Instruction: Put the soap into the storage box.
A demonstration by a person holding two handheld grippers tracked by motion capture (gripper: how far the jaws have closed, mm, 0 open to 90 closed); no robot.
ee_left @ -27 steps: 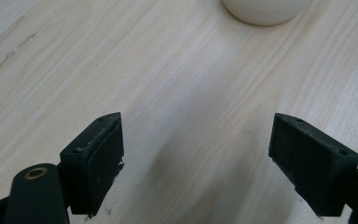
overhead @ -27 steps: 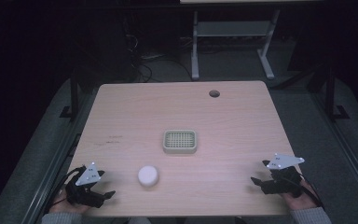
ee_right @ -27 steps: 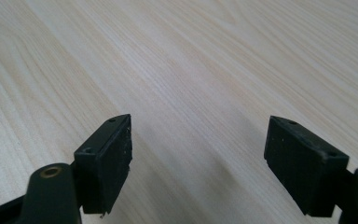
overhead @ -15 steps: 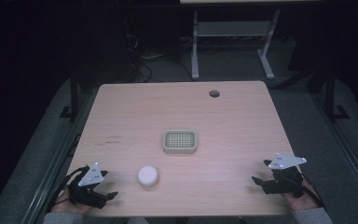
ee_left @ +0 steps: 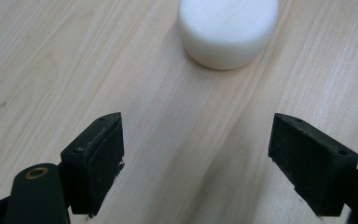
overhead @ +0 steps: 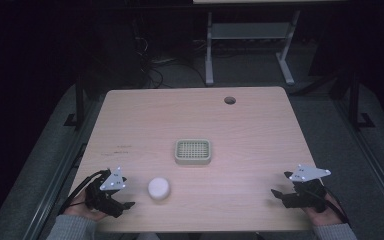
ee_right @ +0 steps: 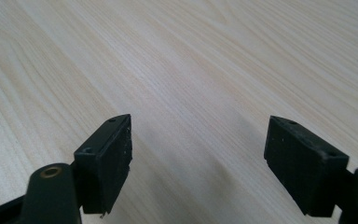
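Note:
A white round puck (overhead: 158, 188) lies on the wooden table (overhead: 240, 130) near its front left. In the left gripper view the puck (ee_left: 228, 30) sits just ahead of the jaws, apart from them. My left gripper (overhead: 125, 197) rests at the front left corner, pointing toward the puck, open (ee_left: 198, 140) with bare wood between its pads. A pale grid-topped dish (overhead: 193, 151) stands at the table's middle. My right gripper (overhead: 281, 186) is held low at the front right, open (ee_right: 198, 140) over bare wood, with nothing in it.
A round cable hole (overhead: 229, 100) sits near the table's far edge. Beyond the table stand a white frame's legs (overhead: 250, 35) and dark floor with cables. Metal rails run along both sides of the table.
My left gripper has slid a little to the right and forward, closer to the white puck. The right gripper has hardly moved.

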